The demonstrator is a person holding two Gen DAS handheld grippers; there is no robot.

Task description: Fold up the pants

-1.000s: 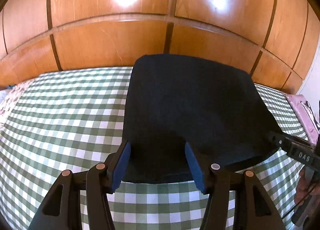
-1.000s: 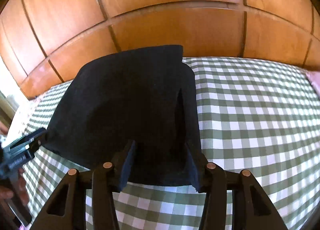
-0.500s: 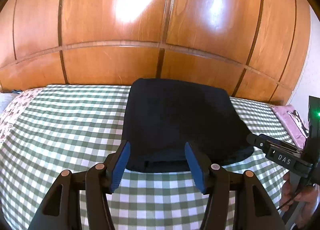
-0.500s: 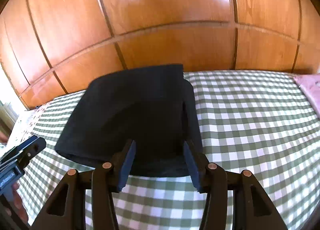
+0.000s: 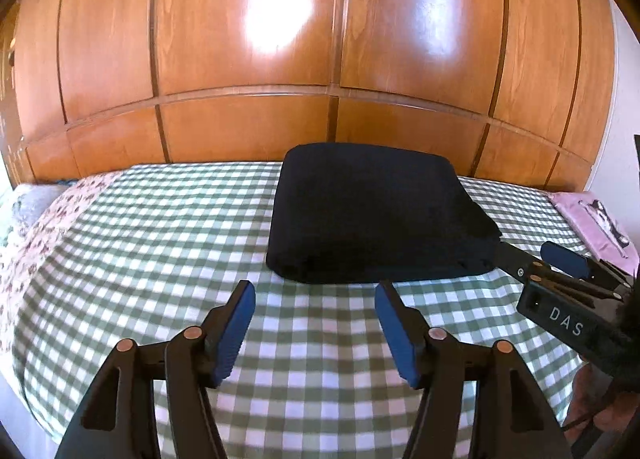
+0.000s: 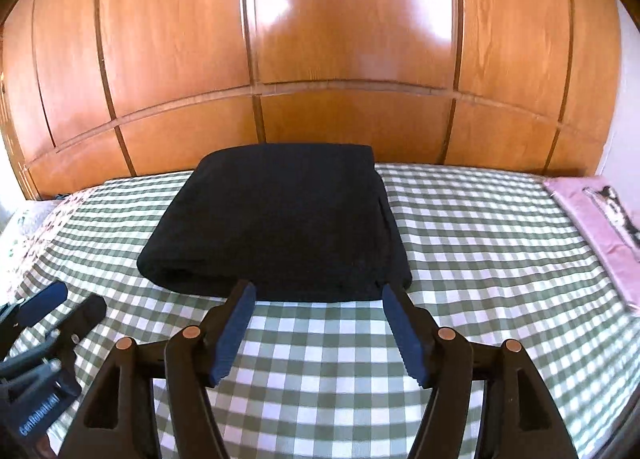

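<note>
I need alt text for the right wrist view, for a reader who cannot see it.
Dark folded pants lie flat on a green-checked bedspread, in front of a wooden headboard wall. The open right claw is just before their near edge, holding nothing. The left claw shows at the lower left.

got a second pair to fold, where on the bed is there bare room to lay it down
Left of the folded pants, checked sheet lies bare out to the floral cloth. Right of them it is bare up to the pink cloth. The near strip is crowded: left gripper and right gripper, both open.
</note>
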